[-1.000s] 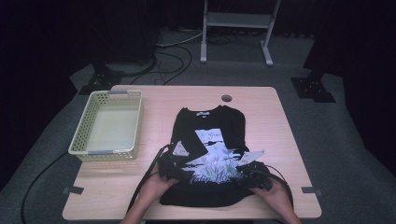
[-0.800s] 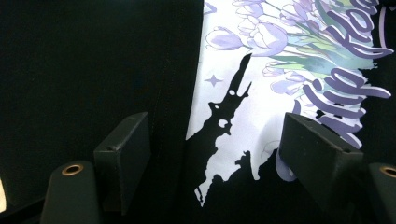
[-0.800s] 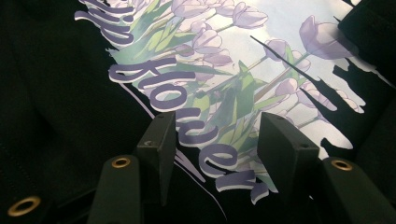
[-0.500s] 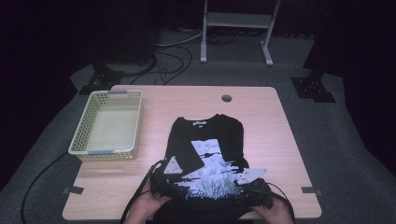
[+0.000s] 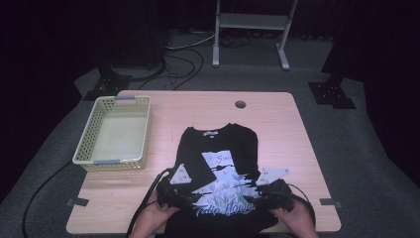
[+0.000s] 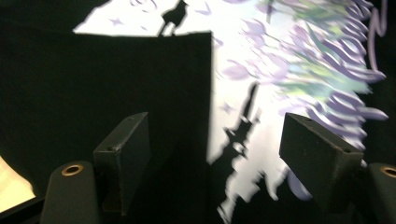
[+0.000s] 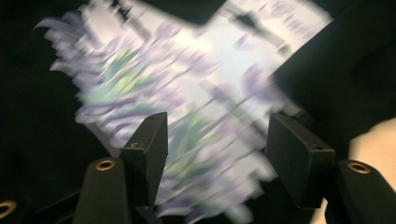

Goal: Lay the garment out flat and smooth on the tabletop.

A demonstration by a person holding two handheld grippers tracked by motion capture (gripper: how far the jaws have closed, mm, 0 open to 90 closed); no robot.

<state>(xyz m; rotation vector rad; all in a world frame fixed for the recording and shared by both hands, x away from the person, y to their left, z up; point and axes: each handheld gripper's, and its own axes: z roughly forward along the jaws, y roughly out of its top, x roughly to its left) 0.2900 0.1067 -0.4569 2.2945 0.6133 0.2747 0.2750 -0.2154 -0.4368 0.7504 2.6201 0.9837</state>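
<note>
A black cotton T-shirt with a white and purple flower print point(image 5: 220, 171) lies flat on the near middle of a pale wooden table point(image 5: 307, 148), collar at the far end, its sides folded inward. The left gripper point(image 5: 184, 197) hovers over the near left of the print, jaws parted, nothing between them. The right gripper point(image 5: 265, 194), over the near right, has just been opening its jaws, which are also empty. A pale yellow plastic mesh basket point(image 5: 86, 144) sits at the far left. To fold well, both grippers should probably pinch the near hem evenly and lift together
</note>
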